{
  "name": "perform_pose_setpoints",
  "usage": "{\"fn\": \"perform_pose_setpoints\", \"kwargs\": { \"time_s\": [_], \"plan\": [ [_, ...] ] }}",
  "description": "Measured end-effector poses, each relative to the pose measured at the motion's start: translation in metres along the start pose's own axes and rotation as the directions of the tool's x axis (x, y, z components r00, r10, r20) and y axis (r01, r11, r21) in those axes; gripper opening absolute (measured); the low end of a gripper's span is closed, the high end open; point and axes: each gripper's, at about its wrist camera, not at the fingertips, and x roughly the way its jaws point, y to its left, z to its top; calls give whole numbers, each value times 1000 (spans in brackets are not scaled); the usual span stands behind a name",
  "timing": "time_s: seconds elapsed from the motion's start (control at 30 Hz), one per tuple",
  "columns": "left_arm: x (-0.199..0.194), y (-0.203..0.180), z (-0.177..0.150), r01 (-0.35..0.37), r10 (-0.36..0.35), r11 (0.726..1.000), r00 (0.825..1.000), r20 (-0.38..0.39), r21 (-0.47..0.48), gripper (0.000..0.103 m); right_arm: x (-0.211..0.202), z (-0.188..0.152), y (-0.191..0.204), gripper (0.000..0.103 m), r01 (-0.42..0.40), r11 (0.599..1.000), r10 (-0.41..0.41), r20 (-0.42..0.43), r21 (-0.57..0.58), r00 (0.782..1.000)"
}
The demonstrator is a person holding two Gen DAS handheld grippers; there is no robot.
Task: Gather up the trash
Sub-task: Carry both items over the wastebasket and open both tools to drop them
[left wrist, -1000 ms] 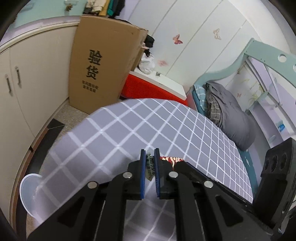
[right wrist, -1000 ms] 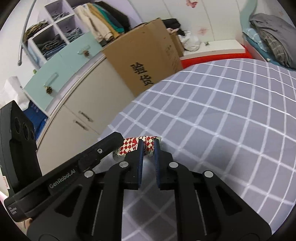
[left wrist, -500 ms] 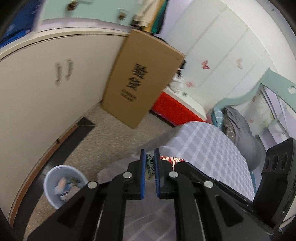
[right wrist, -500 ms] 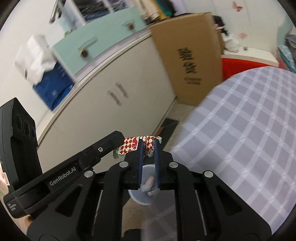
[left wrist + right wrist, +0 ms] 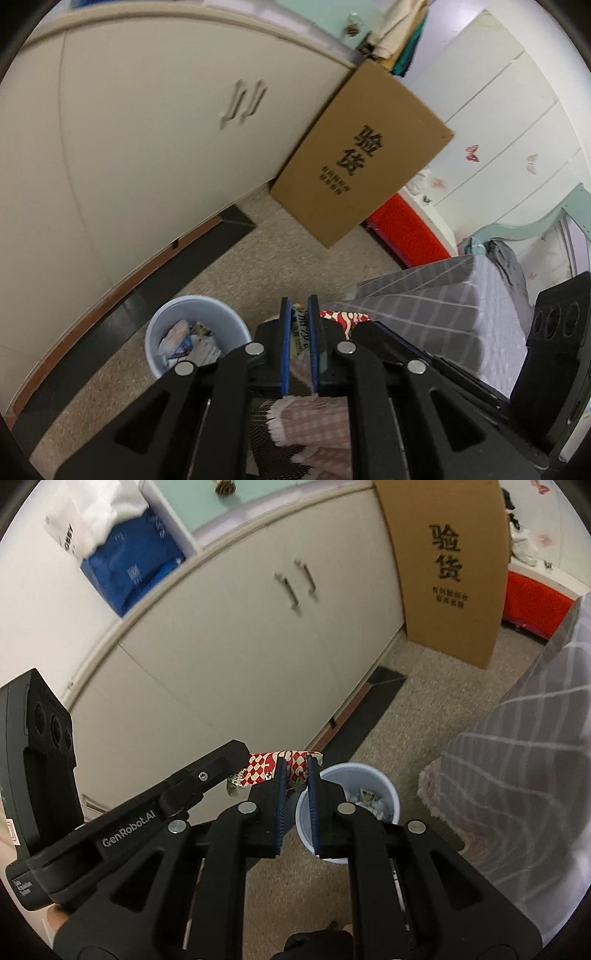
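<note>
Both grippers are shut on one red-and-white patterned wrapper [image 5: 286, 768]. My left gripper [image 5: 299, 317] pinches one end of the wrapper [image 5: 345, 317]; my right gripper [image 5: 295, 775] pinches the other end. They hold it in the air above the floor. A pale blue trash bin [image 5: 195, 336] holding crumpled papers stands on the floor just left of and below the left gripper; it also shows in the right wrist view [image 5: 373, 794], right behind the right fingers.
Cream cabinet doors [image 5: 147, 147] line the left. A tall cardboard box [image 5: 362, 155] leans on them. A red storage box [image 5: 406, 229] lies behind. The bed's grey checked sheet [image 5: 443, 306] hangs at the right. A pink checked cloth [image 5: 314, 424] lies below.
Both grippers have swung with the wrapper from over the bed to the floor side. The trash bin has come close, now just beside and below the grippers.
</note>
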Motion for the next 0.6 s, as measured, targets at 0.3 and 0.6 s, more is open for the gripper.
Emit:
{"fn": "perform_pose_setpoints", "kwargs": {
  "time_s": [0.3, 0.6],
  "plan": [
    [48, 43, -9, -81, 75, 995, 992, -104, -53, 17, 60, -16, -7, 35, 46, 999, -45, -65, 26, 997],
    [80, 87, -26, -240, 220, 967, 958, -185, -89, 59, 89, -34, -35, 50, 123, 991, -114, -140, 54, 984]
  ]
}}
